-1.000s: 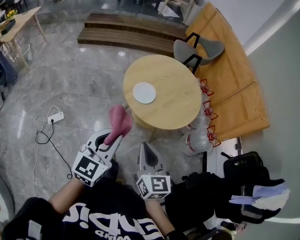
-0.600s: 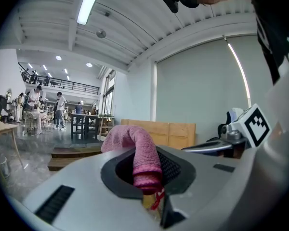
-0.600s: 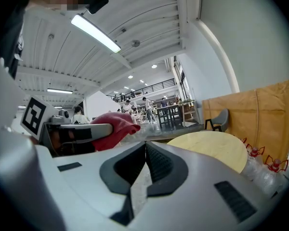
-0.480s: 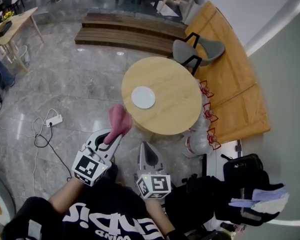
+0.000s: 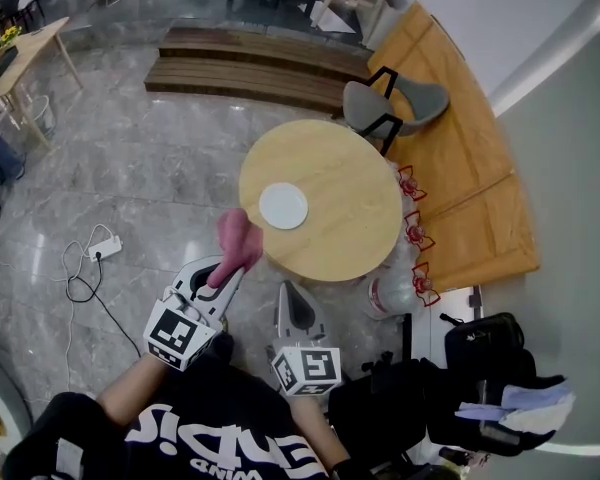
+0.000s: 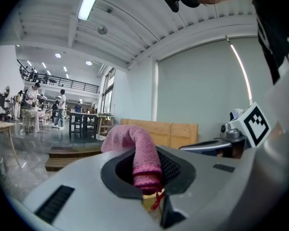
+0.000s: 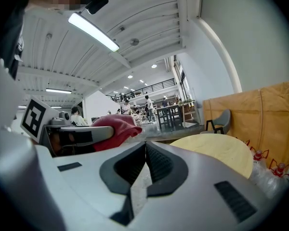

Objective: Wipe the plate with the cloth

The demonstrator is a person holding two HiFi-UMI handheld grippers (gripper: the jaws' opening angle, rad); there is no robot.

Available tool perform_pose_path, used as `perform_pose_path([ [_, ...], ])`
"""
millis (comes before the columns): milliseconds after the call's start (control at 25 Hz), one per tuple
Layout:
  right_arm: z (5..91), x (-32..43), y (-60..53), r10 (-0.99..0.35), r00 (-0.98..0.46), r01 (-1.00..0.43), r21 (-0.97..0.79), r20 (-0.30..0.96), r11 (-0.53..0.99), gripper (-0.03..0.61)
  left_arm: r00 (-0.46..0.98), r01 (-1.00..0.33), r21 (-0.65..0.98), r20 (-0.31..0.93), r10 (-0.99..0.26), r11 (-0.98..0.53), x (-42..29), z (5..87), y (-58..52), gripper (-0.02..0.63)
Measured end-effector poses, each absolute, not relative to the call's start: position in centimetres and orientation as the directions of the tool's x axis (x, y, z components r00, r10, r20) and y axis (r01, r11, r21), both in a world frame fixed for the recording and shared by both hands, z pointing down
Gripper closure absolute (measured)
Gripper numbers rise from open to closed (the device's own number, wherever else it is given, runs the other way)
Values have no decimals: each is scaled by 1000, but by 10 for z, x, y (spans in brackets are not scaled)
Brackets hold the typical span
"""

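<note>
Head view: left tongs (image 5: 228, 271) angled toward table (image 5: 352, 218), pink cloth (image 5: 237, 240) pinched.

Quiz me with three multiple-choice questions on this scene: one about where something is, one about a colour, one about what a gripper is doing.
1. Where is the white plate?
A) on the round table
B) on the floor
C) on the grey chair

2. What colour is the cloth?
A) blue
B) pink
C) green

3. How do the right gripper's fingers stand?
A) wide apart
B) closed on the cloth
C) closed together, empty

Answers:
1 A: the plate lies on the tabletop.
2 B: the cloth in the left gripper is pink.
3 C: the right gripper view shows them meeting with nothing between.
</note>
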State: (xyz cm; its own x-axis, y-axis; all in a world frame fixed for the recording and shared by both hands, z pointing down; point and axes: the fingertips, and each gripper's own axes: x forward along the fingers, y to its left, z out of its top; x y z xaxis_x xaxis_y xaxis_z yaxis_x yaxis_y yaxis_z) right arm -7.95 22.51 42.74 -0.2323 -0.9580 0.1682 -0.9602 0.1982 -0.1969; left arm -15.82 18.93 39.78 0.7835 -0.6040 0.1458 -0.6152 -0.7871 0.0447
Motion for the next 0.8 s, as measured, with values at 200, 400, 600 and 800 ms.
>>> perform_pose_path([
  [200, 427, -76, 210, -961, -216, -963, -200, 173, 180, 555, 795, -598, 35, 148, -588, -800, -157, 405, 174, 565],
  [400, 427, -74, 193, -966, -194, -966, -207, 170, 157, 555, 811, -576, 59, 163, -562, -815, -150, 396, 158, 565],
  [600, 423, -74, 172, -971, -176, -968, -206, 160, 142, 555, 826, -552, 32, 157, -542, -833, -151, 402, 139, 565],
  [800, 423, -76, 157, -974, -159, -971, -203, 159, 125, 555, 840, -530, 37, 155, -519, -847, -149, 403, 124, 565],
])
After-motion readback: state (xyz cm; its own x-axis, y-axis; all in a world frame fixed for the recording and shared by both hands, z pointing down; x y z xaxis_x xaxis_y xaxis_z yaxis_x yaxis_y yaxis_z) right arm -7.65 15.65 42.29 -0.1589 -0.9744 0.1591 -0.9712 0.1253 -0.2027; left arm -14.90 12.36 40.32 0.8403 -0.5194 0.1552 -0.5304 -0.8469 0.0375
